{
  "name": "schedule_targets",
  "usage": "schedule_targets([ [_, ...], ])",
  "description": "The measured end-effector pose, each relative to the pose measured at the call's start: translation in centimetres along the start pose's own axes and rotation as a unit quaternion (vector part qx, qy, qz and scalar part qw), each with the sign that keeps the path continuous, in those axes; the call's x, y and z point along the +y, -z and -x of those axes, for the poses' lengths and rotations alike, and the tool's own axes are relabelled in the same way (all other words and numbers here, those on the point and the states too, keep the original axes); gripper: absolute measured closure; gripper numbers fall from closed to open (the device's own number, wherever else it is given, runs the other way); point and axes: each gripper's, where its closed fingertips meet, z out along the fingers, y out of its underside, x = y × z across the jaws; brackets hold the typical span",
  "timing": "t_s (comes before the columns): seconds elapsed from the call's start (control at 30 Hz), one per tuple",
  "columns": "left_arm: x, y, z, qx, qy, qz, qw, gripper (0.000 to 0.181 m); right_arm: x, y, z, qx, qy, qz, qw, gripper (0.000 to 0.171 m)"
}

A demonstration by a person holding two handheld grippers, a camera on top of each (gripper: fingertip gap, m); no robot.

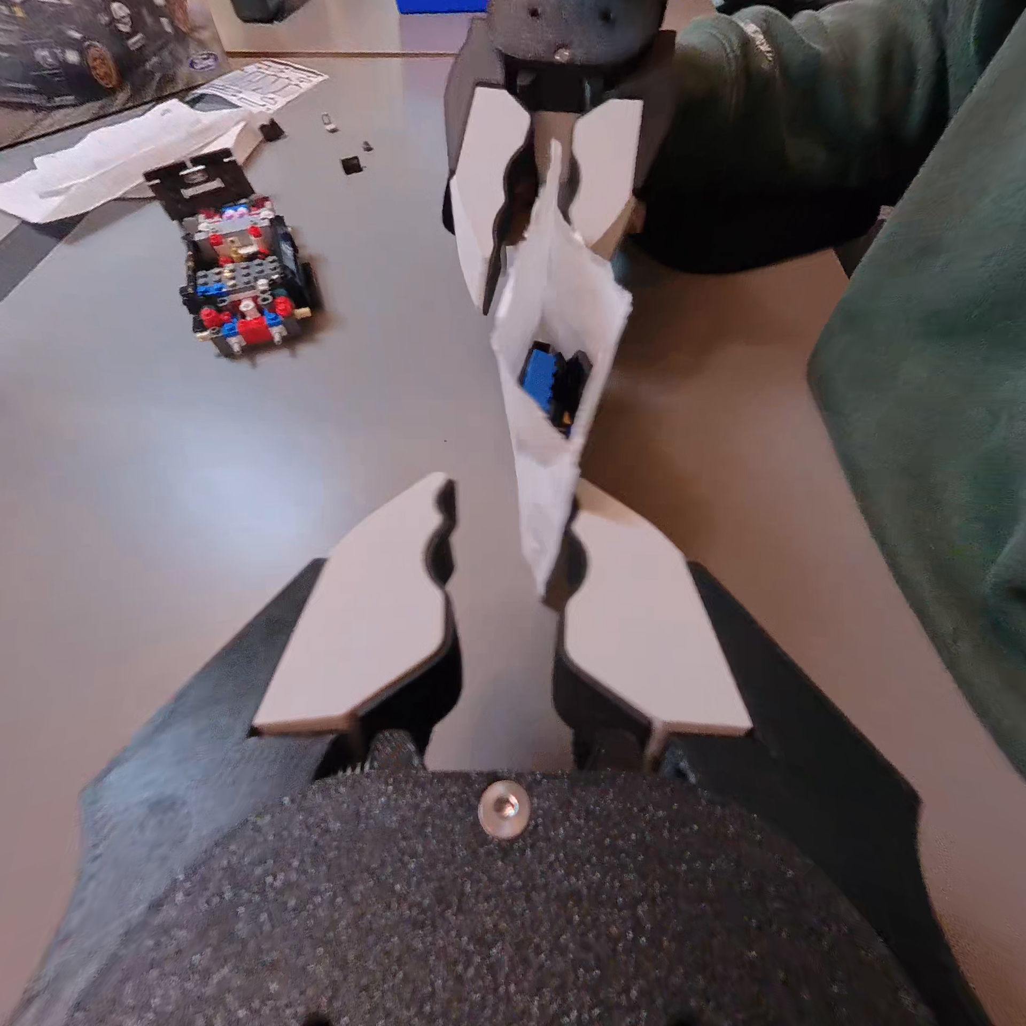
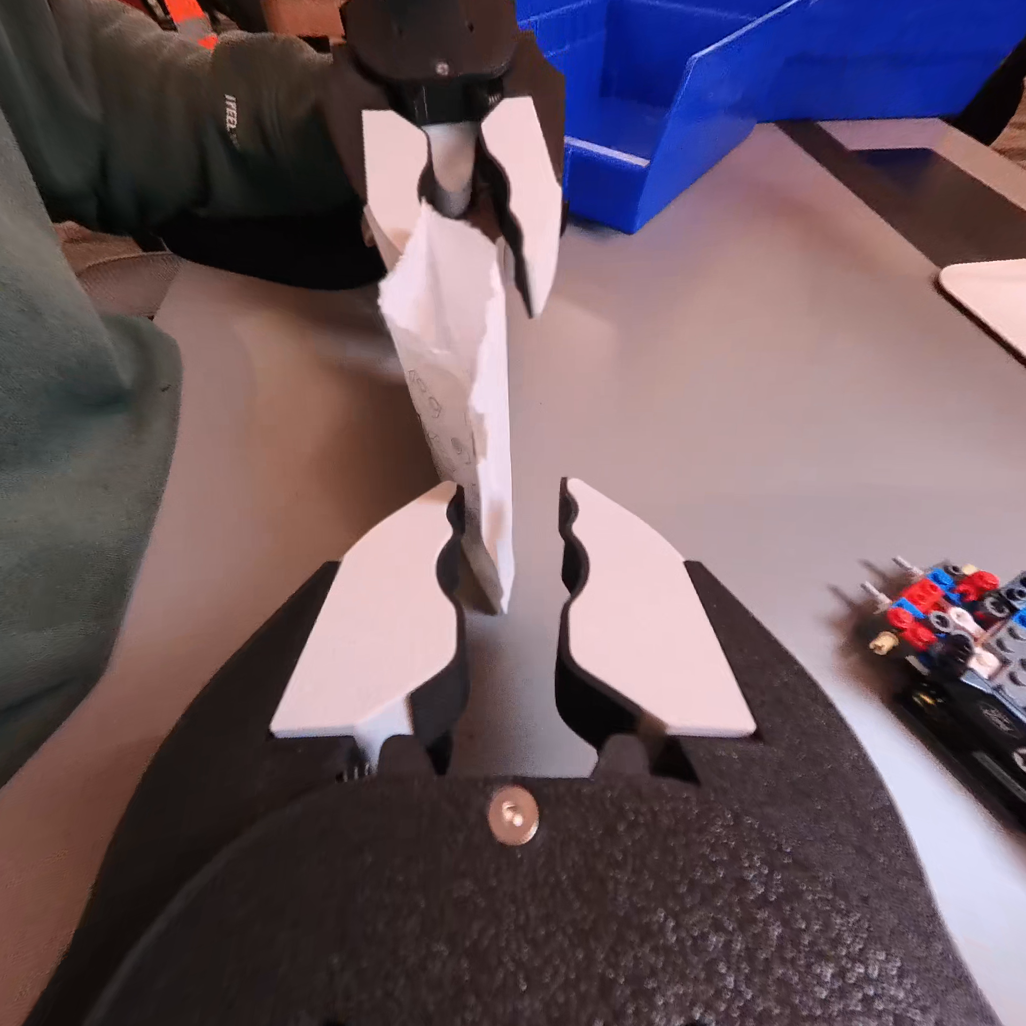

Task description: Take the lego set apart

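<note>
— Our tongs?
— Both half open. The left gripper (image 1: 511, 488) faces the right gripper (image 2: 509, 486), and a white paper bag (image 1: 555, 311) between them touches one finger of each.
— And the lego?
— We see the lego car (image 1: 250, 272) far left on the table (image 1: 166, 499), and loose bricks (image 1: 549, 383) in the bag.

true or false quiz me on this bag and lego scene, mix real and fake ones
1. A white paper bag stretches between the two grippers. True.
2. The bag is empty. False: blue and black pieces show through its opening.
3. The lego car sits on the table, apart from both grippers. True.
4. The bin beyond the grippers is red. False: the bin is blue.
5. Both grippers are pressed fully shut. False: the left gripper and the right gripper each show a clear gap between their fingers.
</note>
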Motion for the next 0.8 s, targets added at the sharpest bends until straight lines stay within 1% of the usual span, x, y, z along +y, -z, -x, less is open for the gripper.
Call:
schedule_targets([
  [0.03,-0.1,0.0,-0.3,0.009,-0.007,0.001,1.000,0.170,-0.1,0.0,0.1,-0.002,0.006,0.001,1.000,0.151],
  [0.07,-0.2,0.1,-0.5,0.012,-0.013,0.002,1.000,0.181,-0.3,0.2,0.3,-0.008,0.011,-0.005,1.000,0.171],
  [0.1,-0.5,0.2,-0.4,0.008,-0.014,0.000,1.000,0.181,-0.7,0.4,0.5,-0.011,0.012,-0.015,1.000,0.171],
  [0.17,-1.5,0.8,-0.3,0.007,-0.007,-0.031,0.999,0.181,-1.5,0.8,0.6,-0.014,0.009,-0.034,0.999,0.171],
  [0.2,-1.7,1.0,-0.2,0.001,-0.009,-0.037,0.999,0.174,-1.6,0.8,0.6,-0.013,0.006,-0.037,0.999,0.171],
  [0.23,-1.5,0.9,0.0,-0.009,-0.009,-0.032,0.999,0.146,-1.4,0.7,0.5,-0.009,0.002,-0.030,1.000,0.159],
  [0.27,-1.0,0.7,0.1,-0.007,-0.002,-0.018,1.000,0.129,-1.1,0.4,0.4,-0.006,-0.004,-0.020,1.000,0.138],
  [0.3,-0.5,0.4,-0.2,0.003,0.008,-0.008,1.000,0.125,-0.8,0.2,0.5,-0.011,-0.006,-0.011,1.000,0.130],
  [0.33,-0.2,0.1,-0.4,0.011,0.010,-0.002,1.000,0.132,-0.5,0.0,0.6,-0.015,-0.006,-0.006,1.000,0.130],
  [0.4,0.1,-0.3,-0.5,0.010,-0.003,0.004,1.000,0.159,-0.2,-0.3,0.6,-0.012,-0.002,0.000,1.000,0.133],
  [0.43,0.1,-0.3,-0.2,-0.001,-0.006,0.006,1.000,0.179,-0.2,-0.3,0.5,-0.008,0.001,0.000,1.000,0.148],
  [0.47,0.1,-0.3,-0.3,0.005,-0.002,0.009,1.000,0.181,-0.4,-0.2,0.5,-0.008,0.004,-0.003,1.000,0.171],
  [0.57,-1.0,0.4,-0.2,0.010,0.008,-0.016,1.000,0.180,-1.2,0.4,0.7,-0.021,-0.003,-0.022,1.000,0.171],
  [0.63,-1.4,0.7,-0.6,0.030,0.022,-0.032,0.999,0.180,-1.6,0.7,0.6,-0.023,-0.006,-0.037,0.999,0.171],
  [0.7,-1.1,0.6,-0.9,0.040,0.014,-0.032,0.999,0.180,-1.3,0.7,0.8,-0.035,-0.010,-0.037,0.999,0.171],
  [0.8,0.4,-0.1,-1.0,0.049,0.021,-0.010,0.999,0.179,0.1,0.2,1.0,-0.049,-0.022,-0.016,0.998,0.171],
])
